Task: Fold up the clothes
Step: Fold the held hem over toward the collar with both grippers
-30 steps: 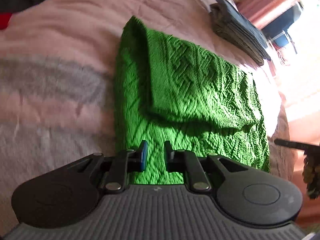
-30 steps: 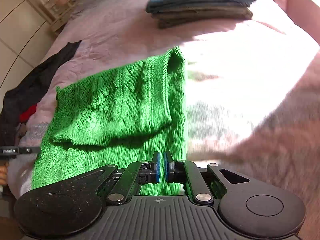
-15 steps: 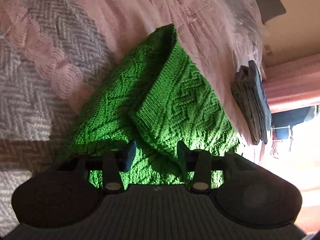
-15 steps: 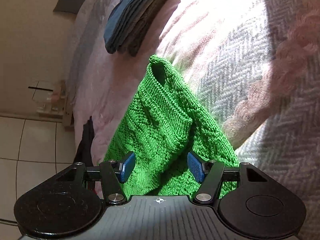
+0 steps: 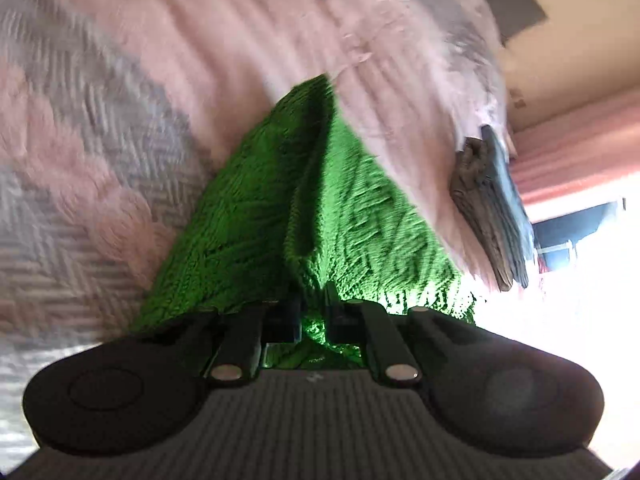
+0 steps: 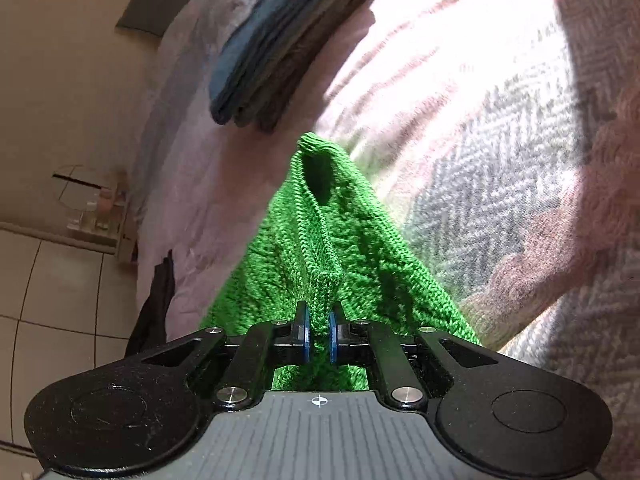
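A bright green knitted garment (image 5: 280,216) lies partly folded on the pink and grey bedspread (image 5: 100,152). In the left wrist view my left gripper (image 5: 313,312) is shut on the near edge of the knit, with fabric bunched between its pads. In the right wrist view the same green garment (image 6: 320,248) runs away from me, and my right gripper (image 6: 318,338) is shut on a raised ridge of it pinched between the blue pads. The rest of the near hem is hidden under both grippers.
A stack of folded dark clothes (image 5: 492,208) rests further along the bed (image 6: 500,128), seen too as the folded stack (image 6: 288,40). A black garment (image 6: 154,304) hangs off the bed's left side over a tiled floor (image 6: 52,280). Bright sunlight washes out the right part.
Half a second ago both grippers stood open astride the green knit; both have since closed on its near edge. Both wrists rolled during the last second, tilting the views.
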Demonstrator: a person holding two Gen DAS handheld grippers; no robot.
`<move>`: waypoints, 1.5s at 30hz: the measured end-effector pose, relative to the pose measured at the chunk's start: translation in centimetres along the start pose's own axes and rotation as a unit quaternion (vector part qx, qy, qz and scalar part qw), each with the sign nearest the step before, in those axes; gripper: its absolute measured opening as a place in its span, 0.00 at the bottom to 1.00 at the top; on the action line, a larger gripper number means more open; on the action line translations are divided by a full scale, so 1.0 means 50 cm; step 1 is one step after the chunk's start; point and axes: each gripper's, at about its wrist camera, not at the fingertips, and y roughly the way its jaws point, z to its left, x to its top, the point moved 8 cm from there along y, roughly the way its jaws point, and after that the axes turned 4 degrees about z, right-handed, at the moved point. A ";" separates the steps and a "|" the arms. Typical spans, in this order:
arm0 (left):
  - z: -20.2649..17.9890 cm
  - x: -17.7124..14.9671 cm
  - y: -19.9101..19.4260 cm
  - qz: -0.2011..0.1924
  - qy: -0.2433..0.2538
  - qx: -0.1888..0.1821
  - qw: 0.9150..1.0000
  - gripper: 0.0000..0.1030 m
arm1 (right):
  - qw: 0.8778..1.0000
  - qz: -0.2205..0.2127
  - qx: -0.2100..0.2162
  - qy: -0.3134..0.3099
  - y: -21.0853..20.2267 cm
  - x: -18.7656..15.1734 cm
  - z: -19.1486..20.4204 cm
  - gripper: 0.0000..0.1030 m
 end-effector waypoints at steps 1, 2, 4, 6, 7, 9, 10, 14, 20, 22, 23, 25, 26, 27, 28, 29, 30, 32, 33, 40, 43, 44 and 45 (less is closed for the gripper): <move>0.000 -0.012 -0.021 0.002 0.009 -0.001 1.000 0.07 | 1.000 -0.001 0.005 -0.007 -0.024 -0.013 0.007 0.07; 0.000 -0.024 -0.042 0.005 0.018 -0.002 1.000 0.07 | 1.000 -0.002 0.010 -0.014 -0.048 -0.027 0.015 0.07; 0.014 -0.061 -0.079 0.018 0.023 0.006 1.000 0.07 | 1.000 0.005 0.008 -0.016 -0.084 -0.064 0.009 0.07; 0.038 -0.099 -0.100 0.033 0.020 0.022 0.999 0.07 | 1.000 0.026 -0.007 -0.005 -0.100 -0.111 -0.020 0.07; 0.048 -0.115 -0.105 0.040 0.017 0.029 0.999 0.07 | 0.999 0.037 -0.016 0.000 -0.105 -0.133 -0.034 0.07; 0.063 -0.141 -0.119 0.047 0.005 0.034 0.998 0.07 | 0.998 0.048 -0.029 0.008 -0.113 -0.163 -0.057 0.07; 0.064 -0.149 -0.124 0.046 0.000 0.031 0.998 0.07 | 0.998 0.051 -0.033 0.012 -0.120 -0.175 -0.066 0.07; 0.050 -0.160 -0.142 0.036 0.023 0.024 0.999 0.07 | 0.998 0.046 -0.030 -0.002 -0.140 -0.180 -0.053 0.07; 0.062 -0.184 -0.112 0.048 0.044 0.049 0.997 0.07 | 0.998 0.039 -0.053 -0.008 -0.139 -0.180 -0.075 0.07; 0.082 -0.191 -0.106 0.050 0.033 0.051 0.997 0.08 | 0.996 0.049 -0.071 -0.012 -0.130 -0.194 -0.094 0.07; 0.083 -0.191 -0.106 0.052 0.031 0.051 0.997 0.09 | 0.995 0.056 -0.081 -0.018 -0.126 -0.202 -0.104 0.07; 0.086 -0.190 -0.106 0.055 0.028 0.049 0.997 0.11 | 0.993 0.071 -0.095 -0.026 -0.119 -0.215 -0.118 0.07; 0.082 -0.187 -0.110 0.061 0.035 0.055 0.996 0.13 | 0.991 0.077 -0.102 -0.029 -0.116 -0.216 -0.120 0.07; 0.079 -0.183 -0.115 0.066 0.042 0.062 0.995 0.15 | 0.990 0.084 -0.108 -0.038 -0.117 -0.214 -0.116 0.07; 0.075 -0.178 -0.121 0.071 0.053 0.071 0.993 0.16 | 0.988 0.090 -0.116 -0.048 -0.118 -0.212 -0.110 0.09; 0.069 -0.171 -0.131 0.076 0.065 0.082 0.992 0.17 | 0.984 0.096 -0.131 -0.067 -0.123 -0.207 -0.099 0.12; 0.064 -0.162 -0.141 0.076 0.074 0.093 0.990 0.16 | 0.981 0.094 -0.147 -0.090 -0.130 -0.199 -0.085 0.31; 0.053 -0.130 -0.161 0.058 0.096 0.120 0.986 0.15 | 0.969 0.065 -0.190 -0.146 -0.152 -0.175 -0.053 0.63; 0.048 -0.114 -0.172 0.048 0.107 0.134 0.984 0.15 | 0.961 0.044 -0.200 -0.183 -0.161 -0.161 -0.030 0.63; -0.064 0.024 -0.061 -0.011 0.218 0.139 0.966 0.15 | 0.927 -0.030 -0.194 -0.320 -0.056 -0.076 0.114 0.56; -0.125 0.056 0.030 -0.010 0.275 0.148 0.950 0.15 | 0.909 -0.041 -0.171 -0.378 0.046 -0.068 0.189 0.55; -0.142 0.063 0.056 -0.010 0.291 0.149 0.945 0.15 | 0.903 -0.041 -0.165 -0.396 0.078 -0.069 0.211 0.54; -0.157 0.066 0.082 -0.007 0.310 0.150 0.939 0.15 | 0.896 -0.036 -0.163 -0.412 0.112 -0.073 0.226 0.51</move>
